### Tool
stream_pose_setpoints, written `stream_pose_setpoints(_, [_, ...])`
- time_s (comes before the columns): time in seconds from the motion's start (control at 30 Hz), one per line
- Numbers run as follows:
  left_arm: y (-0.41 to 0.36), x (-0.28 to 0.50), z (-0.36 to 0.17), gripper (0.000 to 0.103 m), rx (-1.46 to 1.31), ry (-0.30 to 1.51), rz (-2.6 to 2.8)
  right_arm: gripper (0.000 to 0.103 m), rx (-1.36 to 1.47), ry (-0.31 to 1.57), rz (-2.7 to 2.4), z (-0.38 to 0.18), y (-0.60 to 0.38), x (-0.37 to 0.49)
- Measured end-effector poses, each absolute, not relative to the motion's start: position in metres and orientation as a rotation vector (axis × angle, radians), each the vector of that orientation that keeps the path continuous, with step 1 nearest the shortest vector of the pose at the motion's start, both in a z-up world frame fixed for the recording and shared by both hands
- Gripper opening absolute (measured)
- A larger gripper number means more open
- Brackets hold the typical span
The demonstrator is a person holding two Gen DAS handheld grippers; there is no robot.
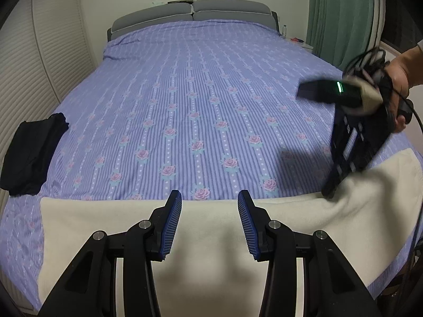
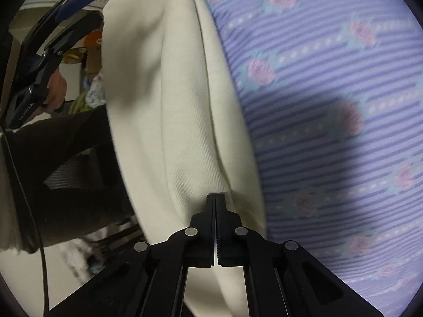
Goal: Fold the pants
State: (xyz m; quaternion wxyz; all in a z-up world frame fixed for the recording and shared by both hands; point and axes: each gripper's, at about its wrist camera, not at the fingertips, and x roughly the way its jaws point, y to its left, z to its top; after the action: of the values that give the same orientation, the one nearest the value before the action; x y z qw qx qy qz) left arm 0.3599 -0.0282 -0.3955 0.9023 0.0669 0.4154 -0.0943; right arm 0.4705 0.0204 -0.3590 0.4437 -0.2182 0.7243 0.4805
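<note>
Cream pants point(image 1: 264, 237) lie flat along the near edge of the bed, stretching from left to right. My left gripper point(image 1: 208, 195) hovers over their middle, open, its blue pads point(image 1: 174, 219) apart with nothing between them. At the right, a hand point(image 1: 399, 79) holds my right gripper point(image 1: 329, 192) pointing steeply down onto the pants. In the right wrist view its jaws point(image 2: 216, 198) are shut on a creased fold of the cream pants point(image 2: 179, 105) near their edge. The left gripper point(image 2: 97, 2) also shows there at the upper left.
The bed carries a purple striped sheet with roses point(image 1: 198, 92). A folded black garment point(image 1: 31, 153) lies at its left edge. A grey headboard point(image 1: 193, 13) is at the far end, a green curtain point(image 1: 341, 13) at the right, a white slatted wardrobe point(image 1: 39, 52) at the left.
</note>
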Motion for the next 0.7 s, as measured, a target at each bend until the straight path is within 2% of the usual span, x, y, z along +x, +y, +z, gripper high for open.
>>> stream_pose_setpoints(0.13, [-0.029, 0.364, -0.394, 0.044, 0.131, 0.853, -0.196, 0.002, -0.433, 1.645, 1.074, -0.336, 0.012, 0.518])
stream_pose_setpoints(0.27, [-0.035, 0.365, -0.391, 0.044, 0.131, 0.845, -0.215, 0.003, -0.546, 1.741, 0.983, -0.349, 0.000, 0.534])
stream_pose_setpoints(0.3, [-0.038, 0.366, -0.390, 0.044, 0.129, 0.842, -0.228, 0.011, -0.609, 1.796, 0.968, -0.358, -0.007, 0.528])
stream_pose_setpoints(0.33, [-0.043, 0.366, -0.391, 0.044, 0.128, 0.844, -0.247, 0.029, -0.659, 1.817, 0.957, -0.364, -0.013, 0.525])
stream_pose_setpoints(0.37, [-0.048, 0.366, -0.392, 0.044, 0.130, 0.845, -0.264, 0.036, -0.691, 1.830, 0.960, -0.368, -0.018, 0.519])
stream_pose_setpoints(0.5, [-0.069, 0.365, -0.395, 0.044, 0.149, 0.846, -0.320, 0.040, -0.678, 1.916, 1.018, -0.379, -0.038, 0.498])
stream_pose_setpoints(0.6, [-0.083, 0.362, -0.398, 0.044, 0.169, 0.848, -0.346, 0.045, -0.703, 1.904, 1.055, -0.387, -0.041, 0.487])
stream_pose_setpoints(0.67, [-0.087, 0.361, -0.400, 0.044, 0.180, 0.853, -0.351, 0.045, -0.705, 1.905, 1.072, -0.391, -0.037, 0.482])
stream_pose_setpoints(0.7, [-0.088, 0.360, -0.401, 0.044, 0.181, 0.857, -0.350, 0.041, -0.723, 1.893, 1.083, -0.392, -0.037, 0.479])
